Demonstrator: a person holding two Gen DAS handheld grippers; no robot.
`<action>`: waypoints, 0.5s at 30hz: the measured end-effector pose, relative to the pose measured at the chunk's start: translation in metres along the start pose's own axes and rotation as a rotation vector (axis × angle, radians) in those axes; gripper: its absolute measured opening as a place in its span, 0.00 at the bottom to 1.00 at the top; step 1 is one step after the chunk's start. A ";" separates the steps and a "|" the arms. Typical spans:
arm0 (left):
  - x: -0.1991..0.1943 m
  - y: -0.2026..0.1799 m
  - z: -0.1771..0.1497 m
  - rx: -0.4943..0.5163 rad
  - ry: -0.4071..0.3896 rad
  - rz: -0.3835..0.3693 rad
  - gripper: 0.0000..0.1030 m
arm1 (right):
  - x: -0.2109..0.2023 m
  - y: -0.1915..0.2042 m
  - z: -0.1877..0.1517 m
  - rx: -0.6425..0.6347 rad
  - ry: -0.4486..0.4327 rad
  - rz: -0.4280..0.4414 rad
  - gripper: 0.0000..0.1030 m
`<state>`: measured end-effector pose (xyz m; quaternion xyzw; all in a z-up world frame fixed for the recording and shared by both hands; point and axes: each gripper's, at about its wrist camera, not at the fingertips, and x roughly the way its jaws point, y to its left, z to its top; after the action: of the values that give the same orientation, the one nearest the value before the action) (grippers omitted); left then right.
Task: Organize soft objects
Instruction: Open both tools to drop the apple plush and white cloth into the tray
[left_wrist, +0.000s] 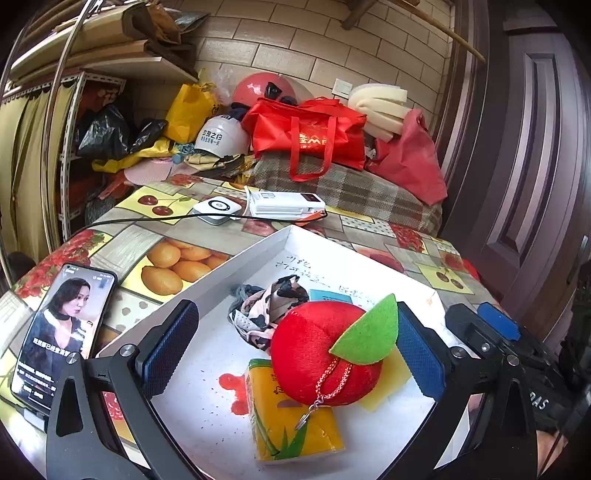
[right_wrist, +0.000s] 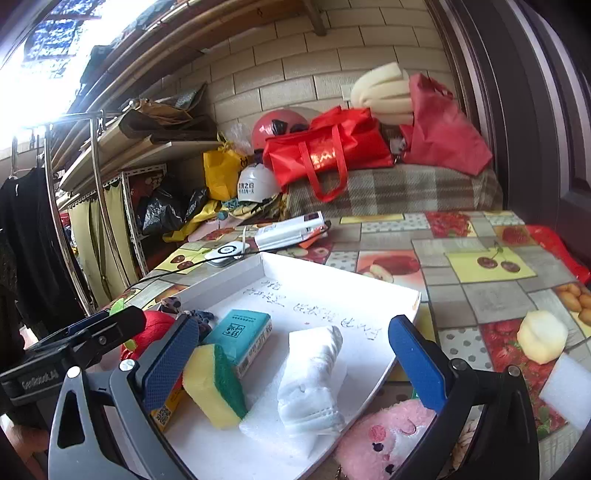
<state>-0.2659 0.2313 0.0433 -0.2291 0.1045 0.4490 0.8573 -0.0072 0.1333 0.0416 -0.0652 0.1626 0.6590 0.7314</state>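
A white tray (left_wrist: 258, 254) lies on the fruit-print table. In the left wrist view my left gripper (left_wrist: 295, 350) is open around a red plush apple (left_wrist: 314, 350) with a green leaf, resting on a yellow tissue pack (left_wrist: 291, 424). A patterned cloth (left_wrist: 266, 314) lies behind it. In the right wrist view my right gripper (right_wrist: 291, 365) is open over the tray (right_wrist: 332, 280), above a white folded cloth (right_wrist: 314, 380) and a yellow-green sponge (right_wrist: 214, 384). A teal box (right_wrist: 240, 332) lies behind the sponge. A pink plush (right_wrist: 384, 439) lies just off the tray's near edge.
A phone (left_wrist: 62, 332) leans at the table's left. A power bank (left_wrist: 284, 203) and a white charger (left_wrist: 218, 210) with cable lie behind the tray. A pale foam fruit (right_wrist: 543, 336) and a white block (right_wrist: 569, 391) lie at right. Bags and helmets are piled behind.
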 end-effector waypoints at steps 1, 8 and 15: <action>0.000 0.001 0.000 -0.004 0.000 0.000 1.00 | -0.002 0.001 0.000 -0.007 -0.011 -0.001 1.00; 0.000 0.002 0.000 -0.011 0.000 -0.006 1.00 | -0.009 0.008 0.000 -0.053 -0.056 0.000 1.00; -0.003 -0.001 -0.001 -0.013 0.004 -0.038 1.00 | -0.019 -0.004 -0.004 -0.016 -0.051 -0.020 1.00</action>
<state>-0.2672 0.2284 0.0441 -0.2377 0.0991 0.4329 0.8639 -0.0050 0.1133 0.0437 -0.0559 0.1377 0.6546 0.7412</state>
